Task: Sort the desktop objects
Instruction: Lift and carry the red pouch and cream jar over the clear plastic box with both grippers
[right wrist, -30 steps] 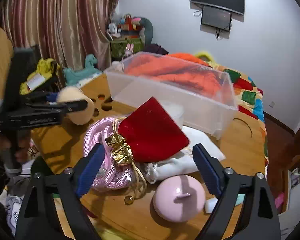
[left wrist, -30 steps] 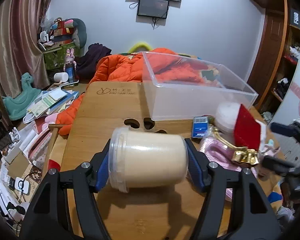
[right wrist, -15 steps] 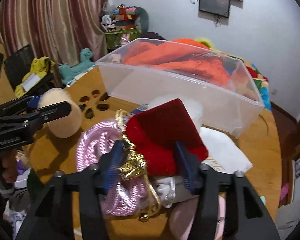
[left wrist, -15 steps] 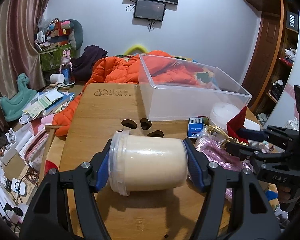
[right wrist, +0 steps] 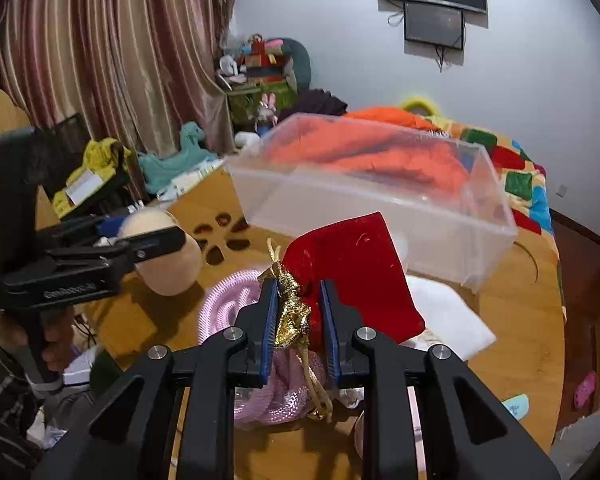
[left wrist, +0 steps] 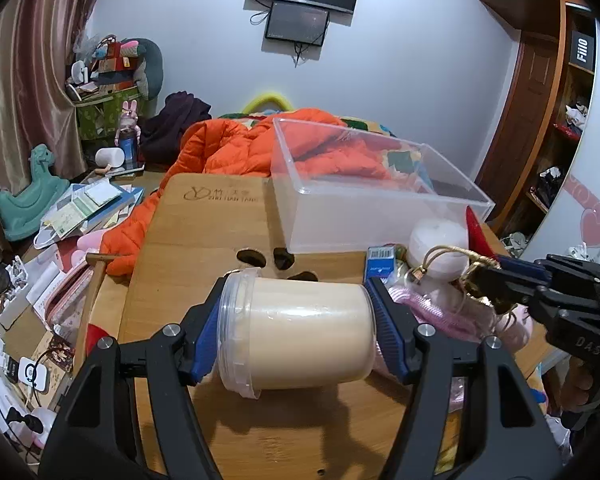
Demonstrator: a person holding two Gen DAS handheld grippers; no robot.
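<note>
A cluttered bedroom surrounds a wooden table (left wrist: 204, 240) stamped with a logo reading roughly "ZIHI TIAN TANG"; far right, a shelf sign says "Fiilo". The left gripper (left wrist: 296, 332) is clenched on a smooth, cream-filled plastic jar (left wrist: 300, 332) lying sideways above the table. Behind it sits a clear plastic bin (left wrist: 364, 208), with a blue barcoded box (left wrist: 381, 266) in front. Only the right view shows the right gripper (right wrist: 298, 320) pinching the crinkly gold neck of a red velvet pouch (right wrist: 356, 272) over a coiled pink rope (right wrist: 236, 308), beside a white cloth (right wrist: 440, 312).
</note>
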